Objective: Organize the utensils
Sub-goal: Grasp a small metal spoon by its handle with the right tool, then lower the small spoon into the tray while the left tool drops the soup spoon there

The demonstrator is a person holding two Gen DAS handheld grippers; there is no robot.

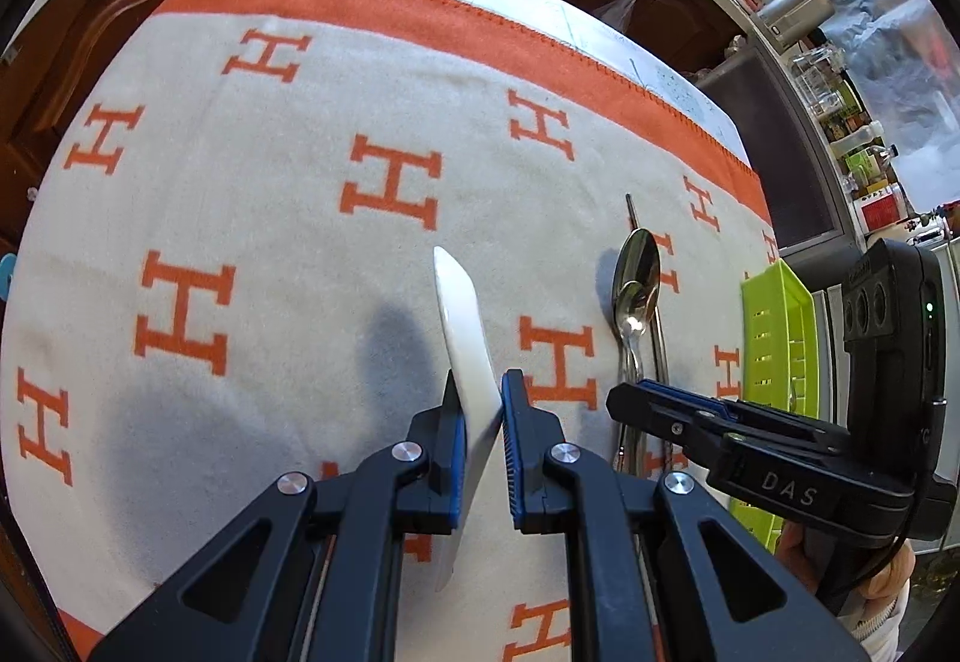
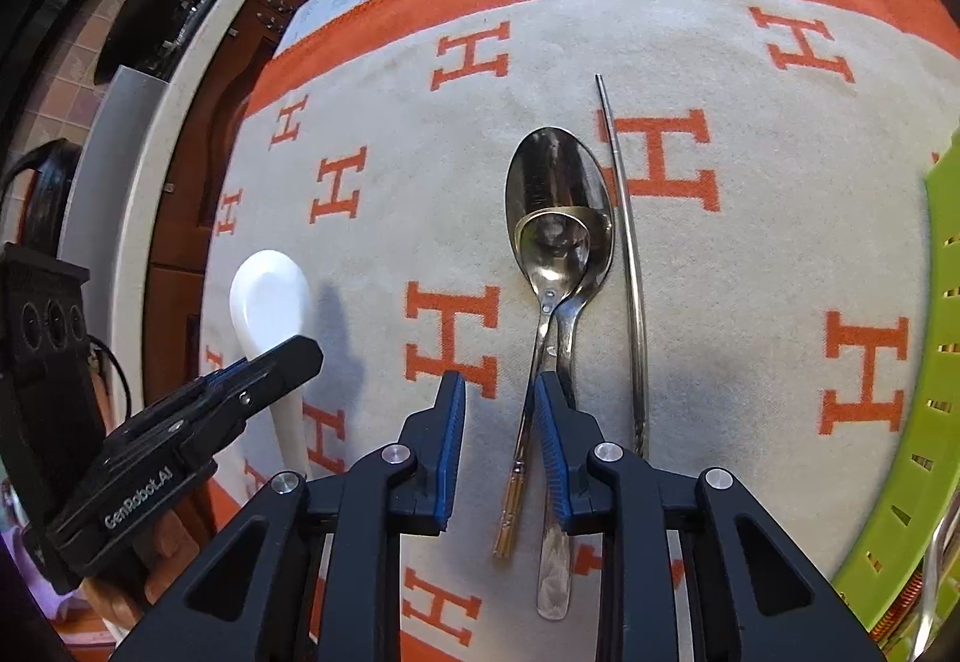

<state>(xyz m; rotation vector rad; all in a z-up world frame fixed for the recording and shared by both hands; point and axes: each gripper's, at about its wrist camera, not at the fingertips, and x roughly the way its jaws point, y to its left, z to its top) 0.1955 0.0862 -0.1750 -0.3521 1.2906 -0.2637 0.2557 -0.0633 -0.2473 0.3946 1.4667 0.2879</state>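
Left gripper (image 1: 480, 410) clamped on white ceramic spoon (image 1: 462, 320), bowl held edge-up ahead of fingertips above H-patterned cloth (image 1: 240, 182). Right gripper (image 2: 498, 410) part-open, jaws straddling handles of two nested metal spoons (image 2: 555, 224), not visibly pressed. Metal chopstick (image 2: 627, 254) laid just right of spoons. Green basket (image 2: 936, 362) seen further right.

H-patterned cloth (image 2: 384, 266), two steel spoons (image 2: 555, 218), chopstick (image 2: 630, 254)

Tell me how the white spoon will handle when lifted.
The white spoon looks glazed ceramic: probably stiff, slippery and breakable if dropped. The left hand-held gripper clamps its thin handle edge-on, so the bowl may pivot.
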